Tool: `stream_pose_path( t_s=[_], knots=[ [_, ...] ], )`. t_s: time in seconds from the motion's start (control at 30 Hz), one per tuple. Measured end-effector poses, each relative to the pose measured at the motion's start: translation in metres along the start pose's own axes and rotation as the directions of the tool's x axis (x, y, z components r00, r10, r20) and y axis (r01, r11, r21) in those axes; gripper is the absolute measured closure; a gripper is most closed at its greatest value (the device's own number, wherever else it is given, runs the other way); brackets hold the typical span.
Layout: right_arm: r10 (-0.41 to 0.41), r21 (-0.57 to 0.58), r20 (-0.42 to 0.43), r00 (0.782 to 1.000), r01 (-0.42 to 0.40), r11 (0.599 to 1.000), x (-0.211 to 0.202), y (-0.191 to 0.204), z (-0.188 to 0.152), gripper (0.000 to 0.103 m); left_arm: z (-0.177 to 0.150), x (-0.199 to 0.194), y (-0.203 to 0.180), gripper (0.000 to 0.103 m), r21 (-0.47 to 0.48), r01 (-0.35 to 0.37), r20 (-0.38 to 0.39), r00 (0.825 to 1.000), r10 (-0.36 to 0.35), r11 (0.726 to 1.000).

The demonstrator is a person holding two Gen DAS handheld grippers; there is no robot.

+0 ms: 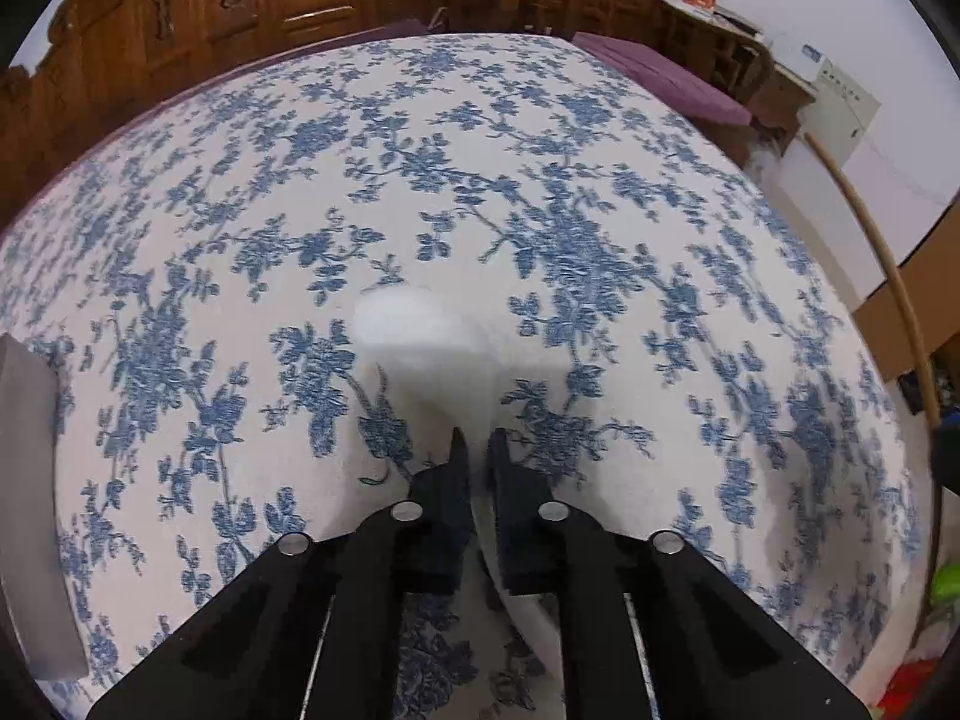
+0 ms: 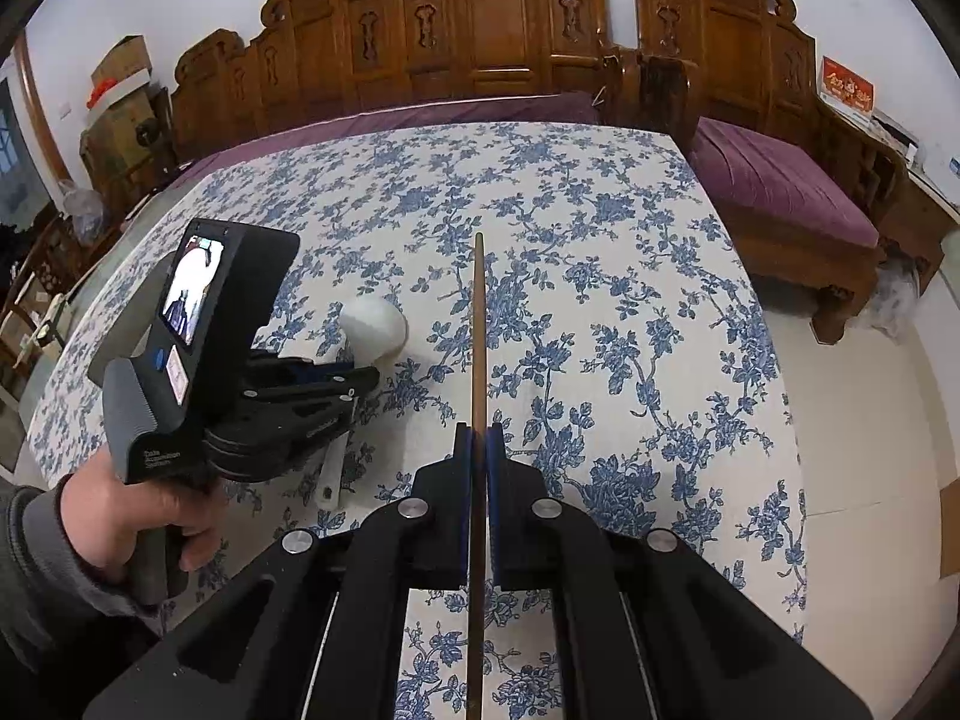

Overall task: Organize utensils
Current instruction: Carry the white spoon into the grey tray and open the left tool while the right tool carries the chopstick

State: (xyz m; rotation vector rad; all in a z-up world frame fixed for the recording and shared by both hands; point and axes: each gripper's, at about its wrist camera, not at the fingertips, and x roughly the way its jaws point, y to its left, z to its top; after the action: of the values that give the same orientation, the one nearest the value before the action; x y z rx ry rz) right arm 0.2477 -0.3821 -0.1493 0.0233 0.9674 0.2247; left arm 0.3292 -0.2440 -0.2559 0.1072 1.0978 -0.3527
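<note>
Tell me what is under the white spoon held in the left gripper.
Under the white spoon lies the blue-flowered tablecloth. The left gripper holds the spoon's handle above it. The cloth directly beneath the bowl and the gripper is covered from view.

Even, soft indoor light; heavy fisheye bending with dark corners; left wrist view slightly motion-blurred.

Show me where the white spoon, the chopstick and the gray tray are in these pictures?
white spoon [image 2: 375, 324]: right wrist view, on its rounded bowl.
chopstick [image 2: 478, 324]: right wrist view, on the shaft ahead of the right gripper [image 2: 478, 438].
gray tray [image 1: 30, 480]: left wrist view, on its flat side at the left edge.
</note>
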Motion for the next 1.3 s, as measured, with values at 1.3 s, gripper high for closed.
stream_pose_path(
  t_s=[1.3],
  knots=[
    [0.117, -0.184, 0.022, 0.993, -0.111, 0.977, 0.021, 0.165, 0.056, 0.097, -0.029, -0.154, 0.151, 0.100, -0.003, -0.035, 0.232, 0.972, 0.035, 0.999]
  ],
)
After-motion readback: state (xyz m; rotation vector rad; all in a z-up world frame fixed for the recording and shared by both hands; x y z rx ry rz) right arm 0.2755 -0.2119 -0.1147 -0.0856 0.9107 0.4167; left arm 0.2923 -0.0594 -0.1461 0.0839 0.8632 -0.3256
